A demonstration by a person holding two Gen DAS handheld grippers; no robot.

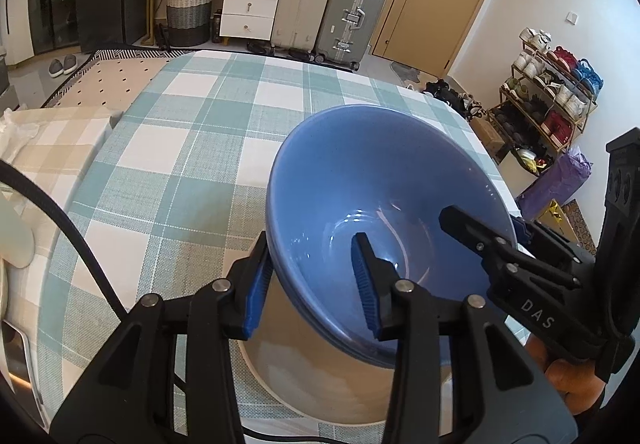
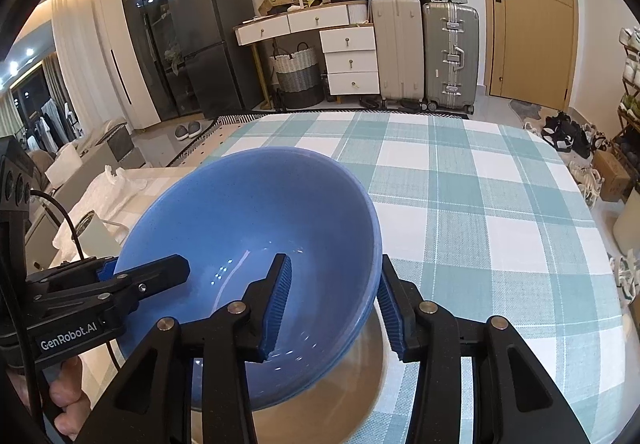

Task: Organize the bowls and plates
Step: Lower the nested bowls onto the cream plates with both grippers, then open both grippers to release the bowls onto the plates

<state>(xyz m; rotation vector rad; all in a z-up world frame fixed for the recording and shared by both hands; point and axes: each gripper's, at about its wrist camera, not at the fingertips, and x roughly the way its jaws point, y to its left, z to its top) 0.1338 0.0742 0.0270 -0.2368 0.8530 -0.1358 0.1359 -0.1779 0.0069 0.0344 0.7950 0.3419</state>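
Note:
Two nested blue bowls (image 1: 384, 179) sit on a beige plate (image 1: 320, 376) on the checked tablecloth. My left gripper (image 1: 310, 284) straddles the bowls' left rim, one finger outside and one inside, with gaps showing beside the wall. My right gripper (image 2: 334, 308) straddles the opposite rim of the same blue bowls (image 2: 256, 211), again one finger inside and one outside, jaws wide apart. The beige plate (image 2: 320, 404) shows under the bowls. Each gripper appears in the other's view, reaching over the rim.
The teal and white checked table (image 2: 480, 203) stretches ahead. A beige checked cloth with a cup (image 2: 94, 230) lies on the left. Suitcases (image 2: 450, 55), a white drawer unit and a door stand behind; a shoe rack (image 1: 548, 99) stands to the right.

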